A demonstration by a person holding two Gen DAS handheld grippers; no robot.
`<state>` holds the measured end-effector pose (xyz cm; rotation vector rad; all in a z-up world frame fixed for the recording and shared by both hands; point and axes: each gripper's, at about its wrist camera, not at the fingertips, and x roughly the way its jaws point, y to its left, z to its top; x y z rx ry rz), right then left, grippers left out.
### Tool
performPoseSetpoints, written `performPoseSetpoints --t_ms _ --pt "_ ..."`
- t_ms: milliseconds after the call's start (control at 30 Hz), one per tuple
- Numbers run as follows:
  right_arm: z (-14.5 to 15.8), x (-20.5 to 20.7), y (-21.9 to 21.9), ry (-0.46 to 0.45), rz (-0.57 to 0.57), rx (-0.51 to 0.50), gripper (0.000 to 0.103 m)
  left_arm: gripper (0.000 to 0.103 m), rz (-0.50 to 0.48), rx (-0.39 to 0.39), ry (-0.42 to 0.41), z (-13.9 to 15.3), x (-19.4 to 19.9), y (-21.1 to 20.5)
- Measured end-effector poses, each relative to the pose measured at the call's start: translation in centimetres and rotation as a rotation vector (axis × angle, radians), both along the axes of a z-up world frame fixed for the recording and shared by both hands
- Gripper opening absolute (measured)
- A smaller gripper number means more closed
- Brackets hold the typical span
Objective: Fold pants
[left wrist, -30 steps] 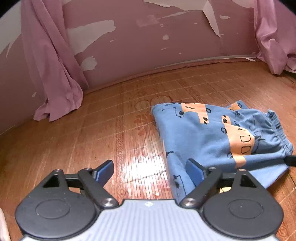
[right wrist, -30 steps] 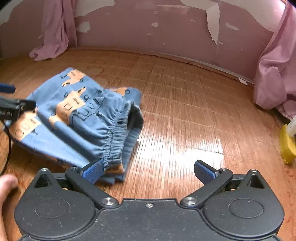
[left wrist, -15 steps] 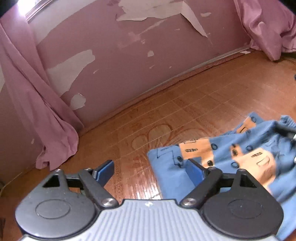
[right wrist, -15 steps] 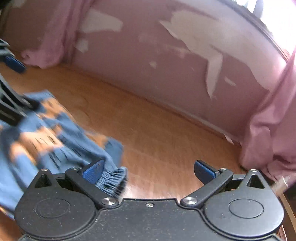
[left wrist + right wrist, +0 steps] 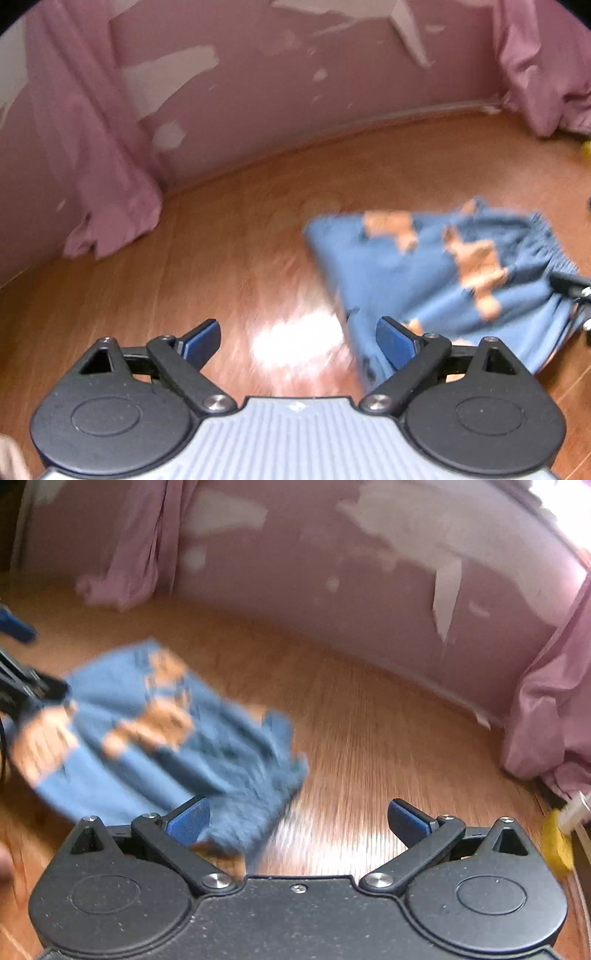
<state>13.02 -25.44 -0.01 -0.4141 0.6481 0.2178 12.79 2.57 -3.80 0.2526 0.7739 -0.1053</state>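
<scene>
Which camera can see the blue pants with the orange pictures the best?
The left wrist view. The pants lie nearly whole there, folded on the wooden floor, orange patches showing, though blurred. In the right wrist view the pants are blurrier, and the right hand-held gripper hides their near edge.

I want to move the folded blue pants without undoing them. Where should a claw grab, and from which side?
Probably the gathered elastic waistband end of the pants, approached from the right along the floor: it looks thickest there, nearest the open right claw.

Both wrist views low, sharing pants (image 5: 424, 280)
</scene>
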Motion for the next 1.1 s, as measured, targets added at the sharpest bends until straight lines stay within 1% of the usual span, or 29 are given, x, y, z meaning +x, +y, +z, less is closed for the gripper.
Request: performPoseSetpoints --t_ms 67,233,300,333,400,500,633,800,867,967,1033,1100 --pt "-0.1 -0.2 -0.4 0.023 -0.004 0.014 0.102 0.096 0.019 -0.023 -0.003 -0.2 -0.6 0.8" --pt "-0.6 -0.2 -0.2 0.027 0.002 -0.001 0.102 0.097 0.060 0.031 -0.004 -0.3 -0.4 1.1" --pt "-0.4 -0.5 -0.1 0.025 0.001 0.001 0.102 0.097 0.087 0.030 0.010 -0.2 -0.2 1.5" --pt "-0.2 -0.7 -0.1 0.018 0.001 0.002 0.102 0.095 0.106 0.030 0.016 -0.1 -0.1 1.7" --pt "0.4 -1.3 0.0 -0.026 0.005 -0.003 0.102 0.094 0.127 0.040 0.021 0.1 -0.1 2.0" --pt "1.2 -2.1 0.0 -0.078 0.010 -0.004 0.102 0.094 0.137 0.008 0.018 0.7 -0.5 2.4" --pt "1.3 -2.0 -0.3 -0.091 0.000 -0.017 0.102 0.096 0.143 -0.006 0.017 1.4 -0.9 2.3" --pt "1.4 -1.6 -0.8 -0.107 -0.024 0.011 0.102 0.100 0.140 -0.027 0.021 2.0 -0.9 2.0" --pt "1.3 -1.4 -1.3 -0.100 -0.011 0.056 0.102 0.101 0.127 -0.070 0.028 2.4 -0.9 2.0" --pt "1.4 -0.9 -2.2 -0.085 0.005 0.151 0.102 0.103 0.080 -0.182 0.047 2.8 -1.0 2.2" --pt "1.3 -0.4 -2.8 -0.057 0.021 0.205 0.102 0.103 0.038 -0.263 0.069 2.7 -1.0 2.3" --pt "1.0 0.0 -3.2 -0.036 0.018 0.240 0.102 0.103 0.008 -0.311 0.096 2.3 -0.9 2.1"
